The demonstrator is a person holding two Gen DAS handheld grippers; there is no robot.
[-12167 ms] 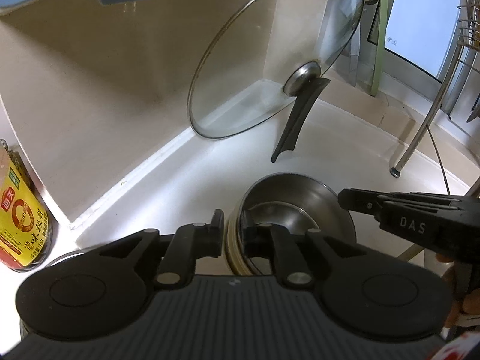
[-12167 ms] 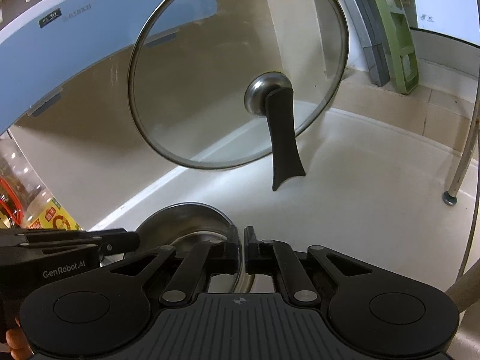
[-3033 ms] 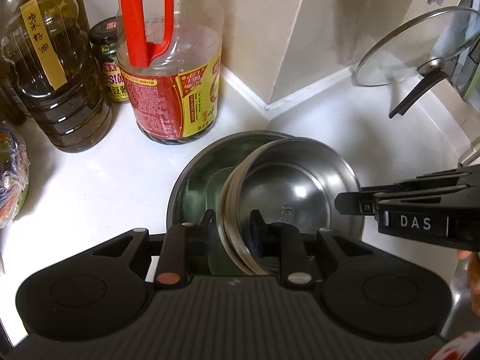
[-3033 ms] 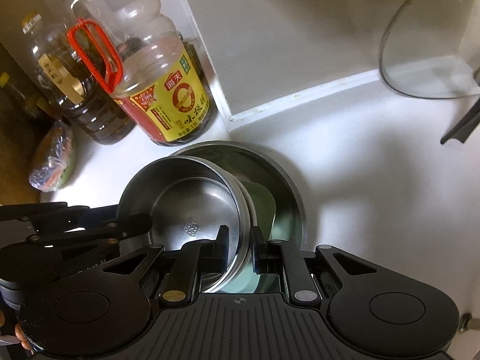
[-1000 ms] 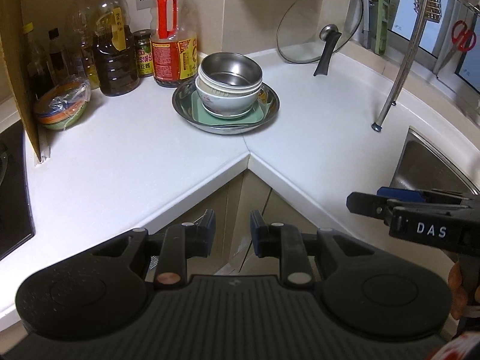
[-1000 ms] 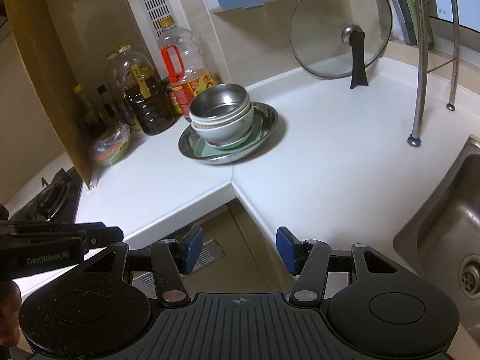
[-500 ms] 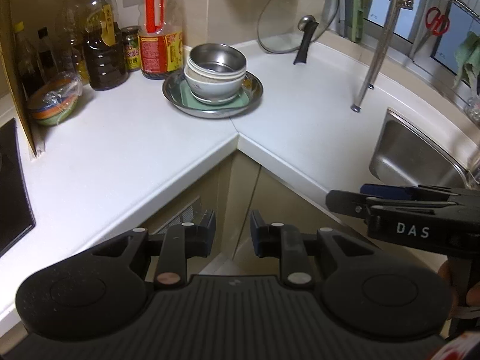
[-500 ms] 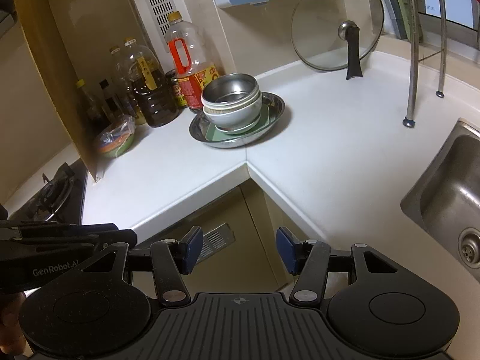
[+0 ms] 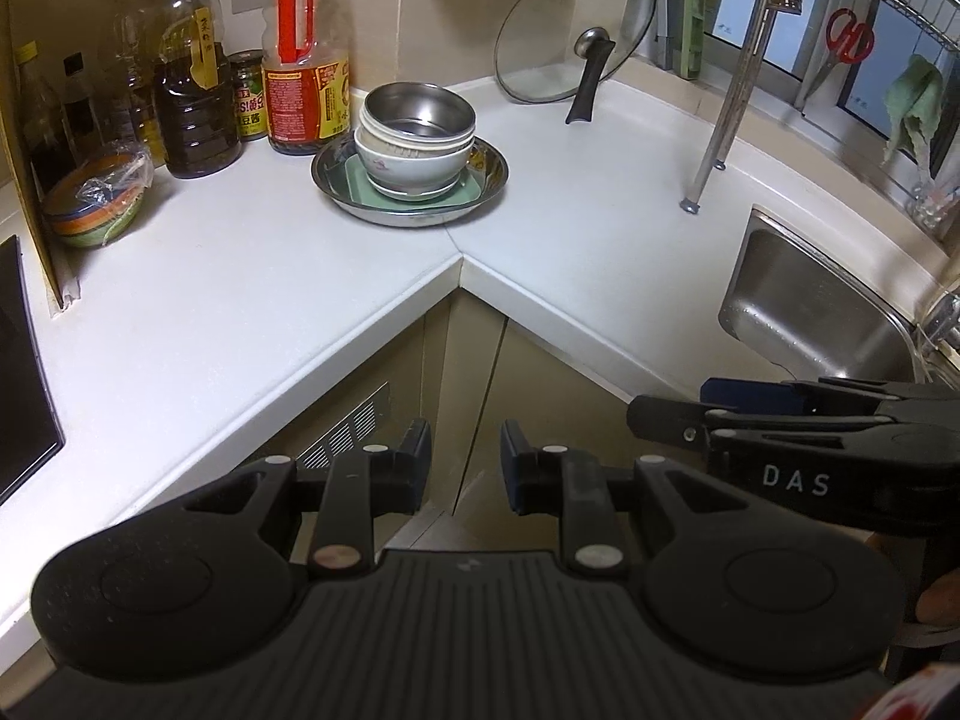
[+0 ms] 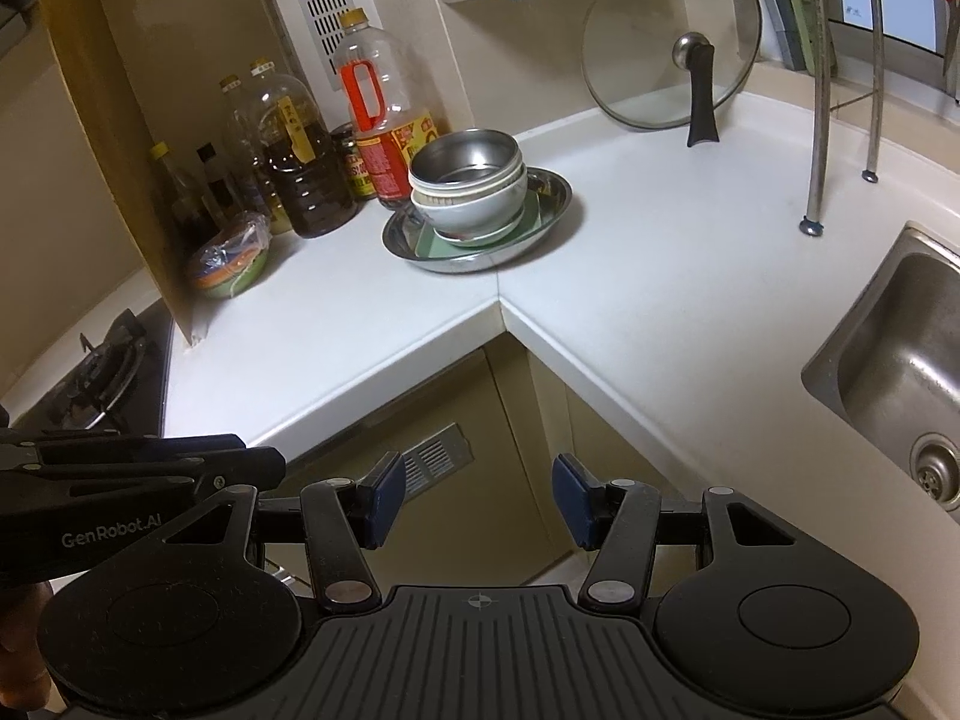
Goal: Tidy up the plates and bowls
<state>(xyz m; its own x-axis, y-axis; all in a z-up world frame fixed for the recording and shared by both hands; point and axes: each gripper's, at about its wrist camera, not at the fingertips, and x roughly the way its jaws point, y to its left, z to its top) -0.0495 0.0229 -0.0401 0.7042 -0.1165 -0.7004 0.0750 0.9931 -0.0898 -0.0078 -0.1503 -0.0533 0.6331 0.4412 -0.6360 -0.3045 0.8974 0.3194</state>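
Stack: the steel bowl (image 9: 418, 111) is sitting nested on top of the white bowls (image 9: 414, 165), these are resting on a green plate (image 9: 354, 180), and everything is lying in the round steel tray (image 9: 495, 171) at the inner corner of the desk (image 9: 240, 276).
Neighbours: the oil bottle with the red handle (image 9: 303, 60) is standing just beside the tray, and the glass lid (image 9: 576, 30) is leaning on the wall behind, apart from the stack.
Left gripper (image 9: 462, 459): it is hanging off the desk edge, over the cabinet fronts, well apart from the stack; its fingers (image 9: 414, 462) are standing a little apart with nothing between them.
Right gripper (image 10: 474, 501): it is hanging beside the left one, also off the desk; its fingers (image 10: 384, 498) are standing wider apart and holding nothing.
Progress: judging by the single tidy pile, the sorting is looking finished or close to it.
Risk, stack: the steel bowl is sitting slightly off-centre on the rims below, so a nudge on a return reach could be sliding it off and clattering it onto the tray.
Risk, bottle: a wide sweep toward the tray could be knocking the tall bottle over.
Risk, grippers: both are crowding the same space, so their bodies could be bumping together.
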